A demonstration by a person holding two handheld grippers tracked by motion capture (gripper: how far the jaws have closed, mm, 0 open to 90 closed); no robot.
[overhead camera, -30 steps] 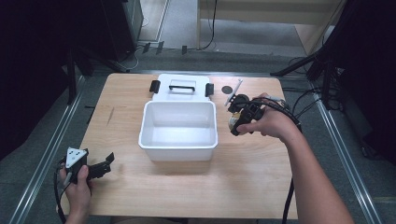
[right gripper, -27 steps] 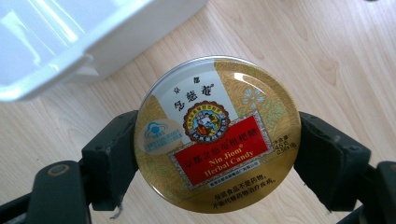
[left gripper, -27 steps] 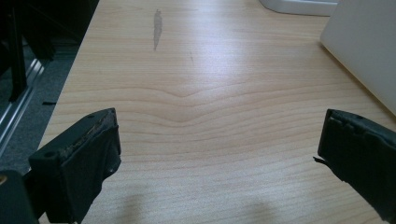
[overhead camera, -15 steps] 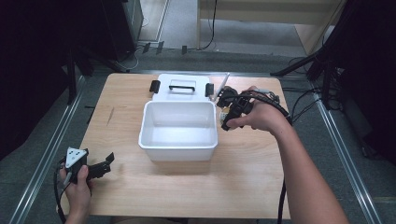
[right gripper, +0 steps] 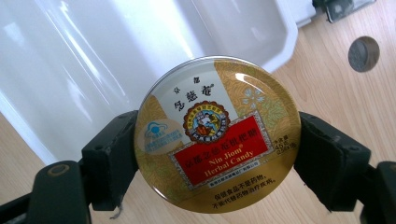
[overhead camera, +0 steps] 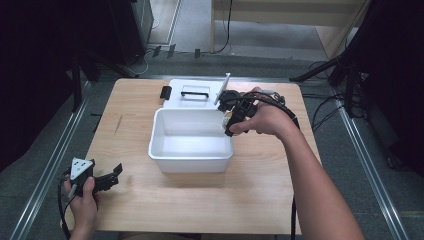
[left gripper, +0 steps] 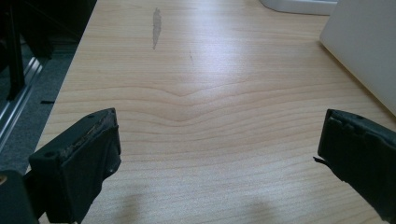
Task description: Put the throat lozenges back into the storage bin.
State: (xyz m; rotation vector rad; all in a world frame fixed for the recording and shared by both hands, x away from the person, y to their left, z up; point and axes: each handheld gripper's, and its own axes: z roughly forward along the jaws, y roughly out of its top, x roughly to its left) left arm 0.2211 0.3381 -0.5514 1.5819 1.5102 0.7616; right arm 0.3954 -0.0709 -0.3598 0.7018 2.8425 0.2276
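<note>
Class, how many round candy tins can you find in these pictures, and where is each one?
1. The candy tin is clamped between the right gripper's jaws, at the white tub's right rim. Others may be hidden.

Over the last second the right gripper point(overhead camera: 229, 118) has travelled from the right of centre in the high view leftward, until it now sits over the right rim of the white plastic bin point(overhead camera: 191, 141) at the middle of the frame. It had been well clear of that rim. The person's right hand point(overhead camera: 267, 119) and forearm have swung left with it. The round Nin Jiom herbal candy tin point(right gripper: 217, 133) clamped between its jaws now hangs partly above the bin's interior.
</note>
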